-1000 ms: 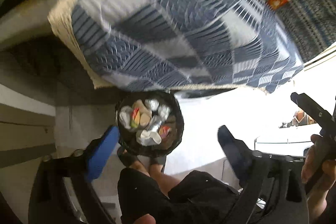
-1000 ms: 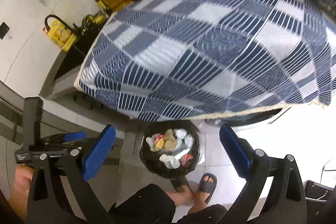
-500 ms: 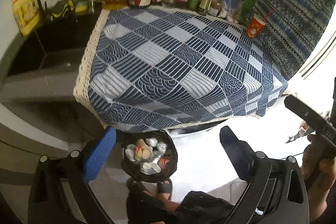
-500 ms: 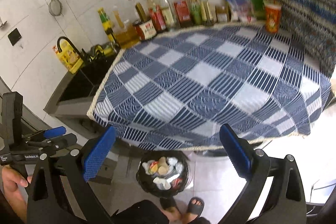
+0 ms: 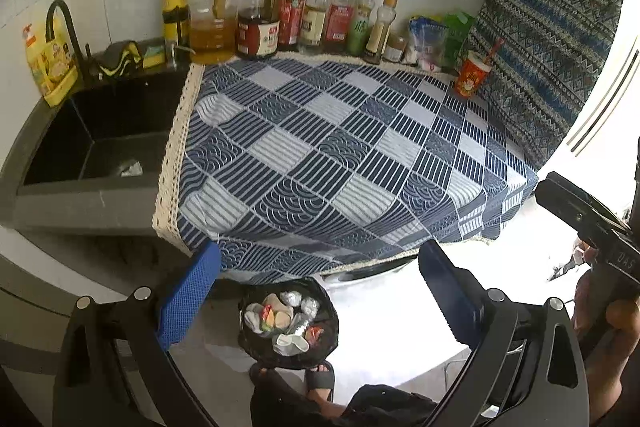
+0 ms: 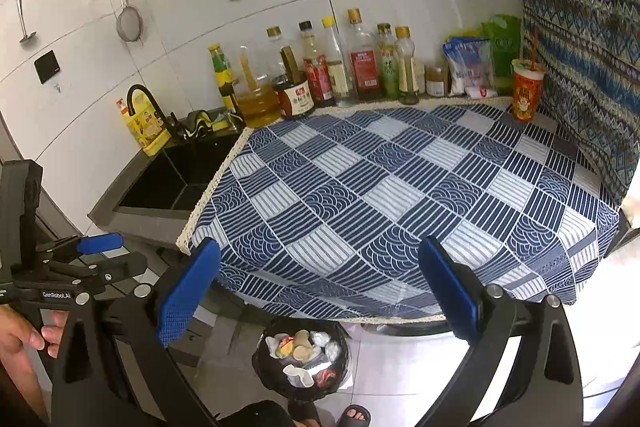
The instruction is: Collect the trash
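Note:
A black-lined trash bin stands on the floor below the counter's front edge, holding crumpled wrappers, foil and a white cup; it also shows in the right wrist view. My left gripper is open and empty, held above the bin. My right gripper is open and empty, also above the bin. An orange paper cup with a straw stands at the far right of the blue checked cloth; it also shows in the right wrist view.
Several sauce and oil bottles line the back wall. A black sink with a tap lies left of the cloth. Bagged goods sit at the back right beside a patterned hanging cloth. My sandalled feet stand by the bin.
Both grippers have risen and tilted up from the bin. The counter top, bottles and wall have come into view and the bin has dropped low in both views. Both stayed open.

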